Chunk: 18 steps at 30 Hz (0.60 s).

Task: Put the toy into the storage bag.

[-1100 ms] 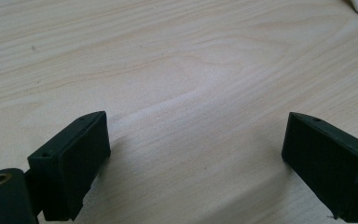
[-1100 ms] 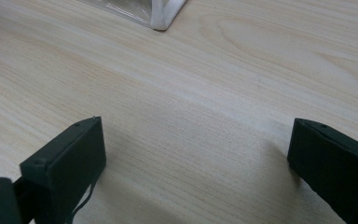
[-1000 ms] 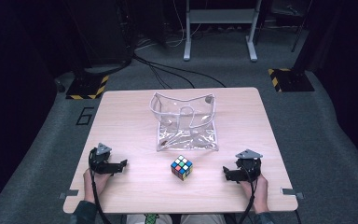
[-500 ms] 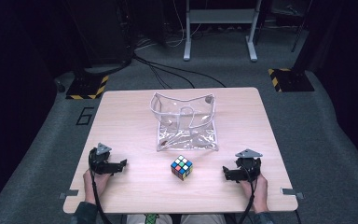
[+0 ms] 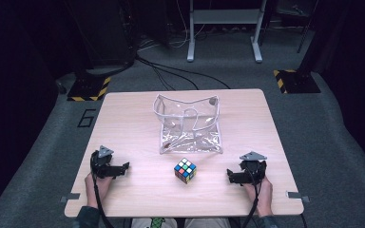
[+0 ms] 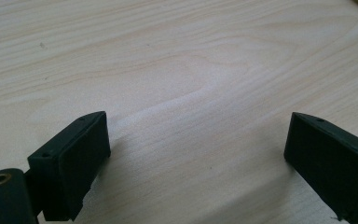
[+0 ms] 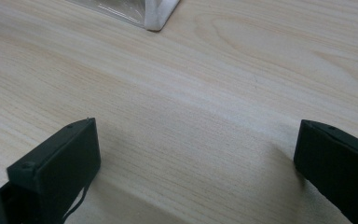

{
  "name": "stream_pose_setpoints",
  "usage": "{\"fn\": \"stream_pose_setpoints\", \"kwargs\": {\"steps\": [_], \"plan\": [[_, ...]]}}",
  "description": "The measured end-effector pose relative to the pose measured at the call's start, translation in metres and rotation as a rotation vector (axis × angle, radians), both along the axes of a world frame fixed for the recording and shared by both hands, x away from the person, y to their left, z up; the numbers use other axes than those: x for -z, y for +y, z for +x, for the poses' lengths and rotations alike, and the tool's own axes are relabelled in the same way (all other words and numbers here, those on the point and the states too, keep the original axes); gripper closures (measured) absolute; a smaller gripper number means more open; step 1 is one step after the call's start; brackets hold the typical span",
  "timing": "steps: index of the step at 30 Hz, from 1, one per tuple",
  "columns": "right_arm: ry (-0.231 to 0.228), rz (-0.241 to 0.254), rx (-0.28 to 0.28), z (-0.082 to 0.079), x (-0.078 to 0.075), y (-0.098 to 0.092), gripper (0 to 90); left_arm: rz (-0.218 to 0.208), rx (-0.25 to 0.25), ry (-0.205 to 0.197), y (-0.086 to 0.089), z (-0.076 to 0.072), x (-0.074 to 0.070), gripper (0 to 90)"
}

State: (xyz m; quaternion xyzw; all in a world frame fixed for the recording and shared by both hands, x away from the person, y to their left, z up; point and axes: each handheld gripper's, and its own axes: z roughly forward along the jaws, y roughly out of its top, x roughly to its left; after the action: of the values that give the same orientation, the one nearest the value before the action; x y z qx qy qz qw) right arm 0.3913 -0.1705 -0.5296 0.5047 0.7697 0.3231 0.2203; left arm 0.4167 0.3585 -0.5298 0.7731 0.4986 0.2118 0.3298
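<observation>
A colourful puzzle cube (image 5: 185, 170) sits on the wooden table (image 5: 123, 118) near its front edge, midway between my hands. Behind it lies a clear plastic pouch with white trim (image 5: 188, 124), its mouth standing open; a corner of the pouch (image 7: 156, 14) shows in the right gripper view. My left gripper (image 5: 122, 167) rests on the table left of the cube, open and holding nothing; its own view (image 6: 196, 149) has bare wood between the jaws. My right gripper (image 5: 231, 175) rests to the cube's right, also open and empty (image 7: 196, 158).
A stand with metal legs (image 5: 223, 28) and cables (image 5: 171, 71) are on the grey floor beyond the table. Yellow-black striped floor plates (image 5: 88, 88) lie at both far corners. A number marking (image 5: 86, 117) is on the floor to the left.
</observation>
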Motion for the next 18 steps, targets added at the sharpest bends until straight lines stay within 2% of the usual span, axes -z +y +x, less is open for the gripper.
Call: {"fn": "stream_pose_setpoints", "kwargs": {"steps": [4, 9, 13, 18], "plan": [[-0.02, -0.022, 0.005, -0.002, 0.0, 0.002, 0.0, 0.0, 0.0, 0.001, 0.0, 0.0, 0.0, 6.5], [0.011, -0.015, 0.014, 0.002, -0.002, 0.004, 0.0, -0.009, -0.01, -0.005, -0.001, 0.0, 0.0, 6.6], [0.014, -0.028, -0.011, 0.001, -0.008, 0.012, 0.0, -0.009, -0.012, -0.005, -0.001, 0.0, 0.0, 6.6], [-0.016, -0.016, -0.06, -0.003, -0.021, 0.028, 0.0, -0.014, -0.017, -0.011, -0.001, 0.0, 0.001, 6.7]]}}
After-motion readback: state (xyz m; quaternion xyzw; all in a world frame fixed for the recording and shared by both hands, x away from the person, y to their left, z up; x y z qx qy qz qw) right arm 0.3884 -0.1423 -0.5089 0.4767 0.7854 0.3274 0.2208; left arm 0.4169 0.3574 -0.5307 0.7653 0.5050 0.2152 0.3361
